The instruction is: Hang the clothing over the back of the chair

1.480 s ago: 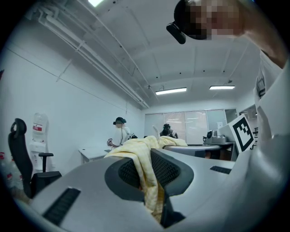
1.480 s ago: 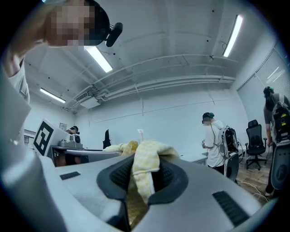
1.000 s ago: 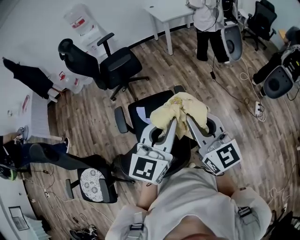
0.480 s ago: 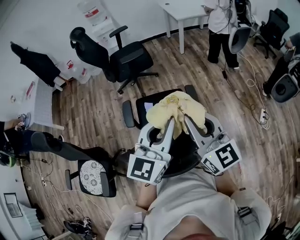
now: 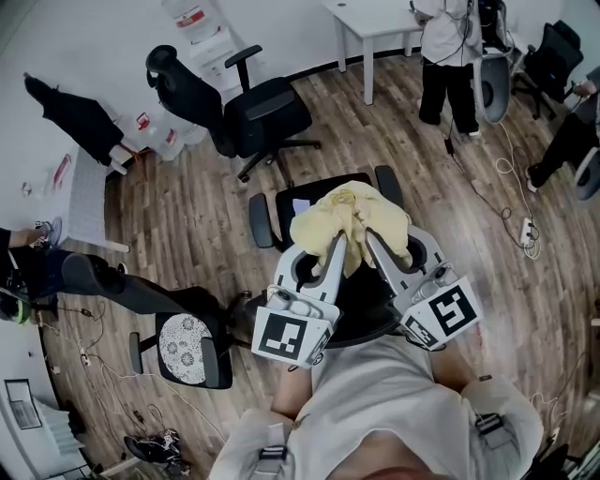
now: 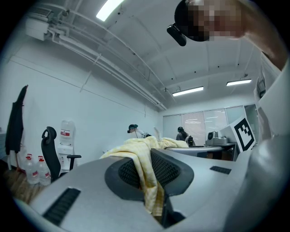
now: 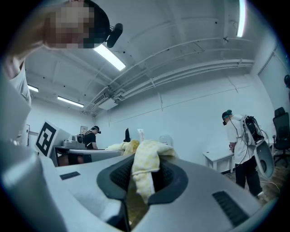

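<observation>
The clothing is a pale yellow garment point(image 5: 349, 214), bunched and held up between both grippers over the black office chair point(image 5: 302, 208). My left gripper point(image 5: 338, 247) is shut on its left part, and yellow fabric point(image 6: 146, 168) hangs pinched between the dark pads of the left gripper point(image 6: 152, 181). My right gripper point(image 5: 368, 242) is shut on the right part, with cloth point(image 7: 146, 168) draped over the pads of the right gripper point(image 7: 138, 190). The chair's dark backrest point(image 5: 361, 314) lies under the gripper bodies, close to me. Both grippers point level.
A second black office chair point(image 5: 239, 108) stands at the back left beside water bottles point(image 5: 192, 19). A chair with a patterned seat point(image 5: 183, 358) is at the lower left. A person point(image 5: 450, 52) stands by a white table point(image 5: 375, 19). Cables and a power strip point(image 5: 527, 230) lie on the floor at right.
Both grippers have travelled level with the garment. In the head view the room has slid to the right and the black chair sits more squarely beneath the cloth. Both grips are unchanged.
</observation>
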Available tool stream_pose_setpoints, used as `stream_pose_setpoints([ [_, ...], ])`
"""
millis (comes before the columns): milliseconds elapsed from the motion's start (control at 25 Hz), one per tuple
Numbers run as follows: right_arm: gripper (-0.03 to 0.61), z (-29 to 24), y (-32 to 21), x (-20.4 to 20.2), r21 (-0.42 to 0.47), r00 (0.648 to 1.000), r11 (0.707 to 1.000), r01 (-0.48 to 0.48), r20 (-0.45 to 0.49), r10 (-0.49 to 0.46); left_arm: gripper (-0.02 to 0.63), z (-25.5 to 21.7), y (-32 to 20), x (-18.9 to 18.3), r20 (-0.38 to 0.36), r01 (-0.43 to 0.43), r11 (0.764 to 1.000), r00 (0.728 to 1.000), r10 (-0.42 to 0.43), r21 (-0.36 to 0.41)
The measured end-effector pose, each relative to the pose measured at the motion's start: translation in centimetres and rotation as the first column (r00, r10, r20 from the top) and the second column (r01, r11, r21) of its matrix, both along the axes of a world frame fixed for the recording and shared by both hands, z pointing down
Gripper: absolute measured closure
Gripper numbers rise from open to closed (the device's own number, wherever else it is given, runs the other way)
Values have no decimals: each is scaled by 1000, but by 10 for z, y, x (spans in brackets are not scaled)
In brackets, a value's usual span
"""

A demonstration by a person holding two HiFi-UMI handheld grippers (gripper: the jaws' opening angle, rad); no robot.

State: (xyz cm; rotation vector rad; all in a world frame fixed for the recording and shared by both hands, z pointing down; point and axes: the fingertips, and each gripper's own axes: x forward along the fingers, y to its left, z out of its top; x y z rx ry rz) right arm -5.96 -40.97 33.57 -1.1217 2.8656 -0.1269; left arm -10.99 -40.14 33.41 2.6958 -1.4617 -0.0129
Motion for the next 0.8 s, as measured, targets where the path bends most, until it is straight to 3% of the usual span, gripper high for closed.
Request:
stream_pose_setpoints([
  [360,512,-7,23,-9,10,999,999,35,9,-35,555,-5,24,-8,34,34,999,999,-35,22],
  [800,512,-19,53,-16,23,985,986,166,53,-167,555,-18,60,-13,99,173,982,979,-181,79],
])
